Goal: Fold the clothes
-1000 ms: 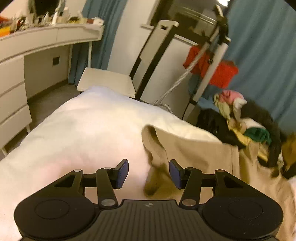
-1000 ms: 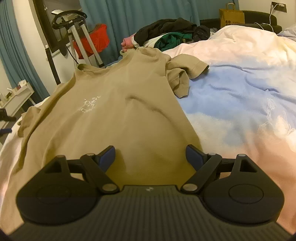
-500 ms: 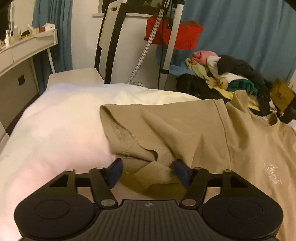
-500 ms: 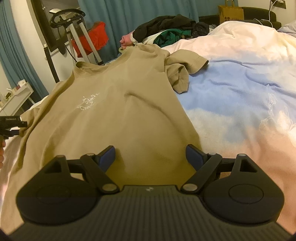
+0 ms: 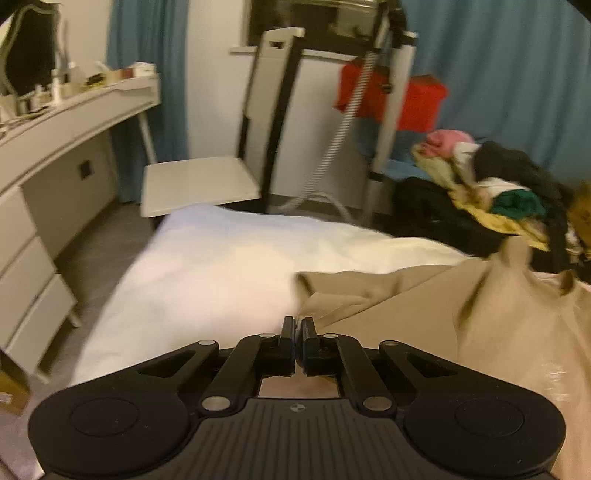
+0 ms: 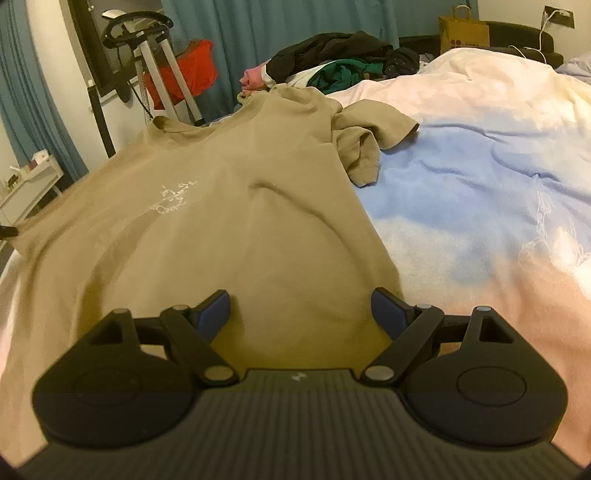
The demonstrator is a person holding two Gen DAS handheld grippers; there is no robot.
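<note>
A: Where is the tan T-shirt [image 6: 236, 221]?

B: It lies spread front-up on the duvet [image 6: 480, 192], collar toward the far edge of the bed. One short sleeve [image 6: 369, 144] is crumpled on the blue patch of the cover.

A: Any writing on it?

B: A pale print [image 6: 171, 199] on the chest, too faint and small to read. The brown paper bag [image 6: 463, 31] at the back bears dark dots, no legible words.

A: And the left gripper [image 5: 298, 334]?

B: Its jaws have just been closing and now stand pressed together, pinching the edge of the other sleeve [image 5: 332, 299] at the bed's pale side. That view is blurred.

A: The right gripper [image 6: 301, 308]?

B: Spread wide above the shirt's lower part, its blue pads [image 6: 214, 310] apart, gripping nothing.

A: Beyond the bed?

B: A clothes pile [image 6: 332, 59], a white chair [image 5: 199, 184], blue curtains [image 5: 498, 62].
</note>
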